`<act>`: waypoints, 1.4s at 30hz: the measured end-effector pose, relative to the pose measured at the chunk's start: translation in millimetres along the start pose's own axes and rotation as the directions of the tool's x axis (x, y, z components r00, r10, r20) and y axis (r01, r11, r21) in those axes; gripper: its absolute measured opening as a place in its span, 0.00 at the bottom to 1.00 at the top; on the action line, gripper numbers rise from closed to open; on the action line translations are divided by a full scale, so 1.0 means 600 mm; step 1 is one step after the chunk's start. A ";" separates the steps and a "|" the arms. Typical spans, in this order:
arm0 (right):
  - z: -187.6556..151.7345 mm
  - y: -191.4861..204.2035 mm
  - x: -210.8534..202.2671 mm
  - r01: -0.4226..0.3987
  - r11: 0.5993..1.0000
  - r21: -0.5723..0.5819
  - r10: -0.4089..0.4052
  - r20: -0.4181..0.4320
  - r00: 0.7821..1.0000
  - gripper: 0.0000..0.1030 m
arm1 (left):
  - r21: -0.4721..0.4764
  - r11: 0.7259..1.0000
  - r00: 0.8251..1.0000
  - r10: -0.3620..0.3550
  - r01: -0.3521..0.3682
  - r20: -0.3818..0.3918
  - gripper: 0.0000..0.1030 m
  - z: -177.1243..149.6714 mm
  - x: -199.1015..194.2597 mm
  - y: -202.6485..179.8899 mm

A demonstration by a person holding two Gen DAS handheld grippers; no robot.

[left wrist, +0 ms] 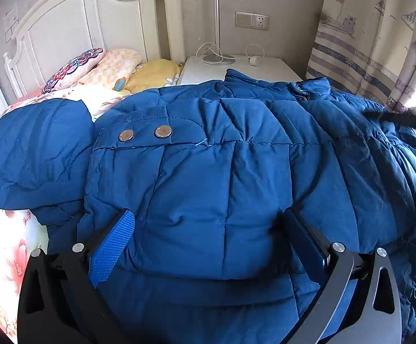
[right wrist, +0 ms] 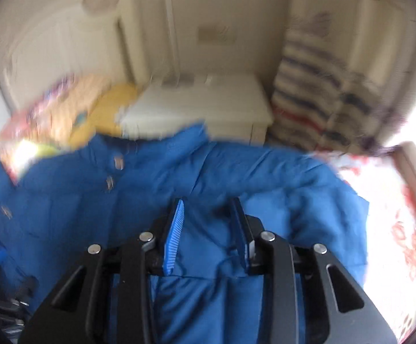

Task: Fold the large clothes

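A large blue quilted down jacket (left wrist: pixel 208 154) lies spread across the bed, with two metal snaps (left wrist: pixel 144 134) on a flap and its collar toward the nightstand. My left gripper (left wrist: pixel 208 218) is wide open, its jaws straddling a puffy bulge of the jacket without pinching it. The right wrist view is motion-blurred. There the same jacket (right wrist: pixel 121 200) fills the lower half, and my right gripper (right wrist: pixel 208 209) is open just above the fabric, with nothing between its fingers (right wrist: pixel 176 229). The right gripper also shows as a dark blur at the right edge of the left wrist view (left wrist: pixel 402 119).
A floral bedsheet (left wrist: pixel 1 243) covers the bed; its right edge (right wrist: pixel 408 215) is near. Pillows (left wrist: pixel 107 68) lie against the white headboard (left wrist: pixel 93 20). A white nightstand (left wrist: pixel 236 68) holds a lamp base and a cable. A striped curtain (left wrist: pixel 365 43) hangs at the right.
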State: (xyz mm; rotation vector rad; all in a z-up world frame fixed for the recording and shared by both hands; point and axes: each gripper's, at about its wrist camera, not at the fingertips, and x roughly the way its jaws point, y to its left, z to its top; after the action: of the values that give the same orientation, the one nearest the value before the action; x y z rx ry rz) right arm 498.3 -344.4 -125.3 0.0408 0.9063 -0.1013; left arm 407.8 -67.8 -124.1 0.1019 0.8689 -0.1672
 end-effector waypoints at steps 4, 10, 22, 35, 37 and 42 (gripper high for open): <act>0.014 -0.019 -0.030 -0.049 0.995 0.090 0.047 0.022 0.999 0.34 | -0.001 1.000 1.000 -0.001 0.001 0.002 0.96 -0.001 -0.001 0.000; -0.002 -0.128 -0.025 0.073 0.962 0.262 -0.078 0.008 0.997 0.65 | -0.005 1.000 1.000 -0.002 0.002 0.001 0.96 0.000 -0.001 0.001; -0.119 0.031 -0.150 -0.045 0.994 -0.098 0.051 0.063 0.997 0.75 | -0.006 1.000 1.000 -0.002 0.002 0.002 0.96 0.000 -0.001 0.001; -0.209 0.074 -0.168 0.029 0.994 -0.101 -0.023 0.065 0.998 0.81 | -0.280 0.942 0.967 -0.124 0.185 0.223 0.96 -0.001 -0.105 0.115; -0.205 0.056 -0.158 -0.016 0.999 -0.049 0.020 0.064 0.998 0.81 | -0.389 0.894 0.955 -0.119 0.222 0.270 0.96 -0.003 -0.133 0.180; -0.210 0.060 -0.155 0.001 0.998 -0.066 0.003 0.064 0.998 0.83 | -0.684 0.688 0.955 -0.042 0.242 0.295 0.96 -0.039 -0.160 0.421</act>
State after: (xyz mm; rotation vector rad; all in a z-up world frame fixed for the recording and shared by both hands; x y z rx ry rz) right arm 346.2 -292.2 -130.2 -0.0230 0.8449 -0.0714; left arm 377.0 193.9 -60.2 -0.7232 0.6260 0.0257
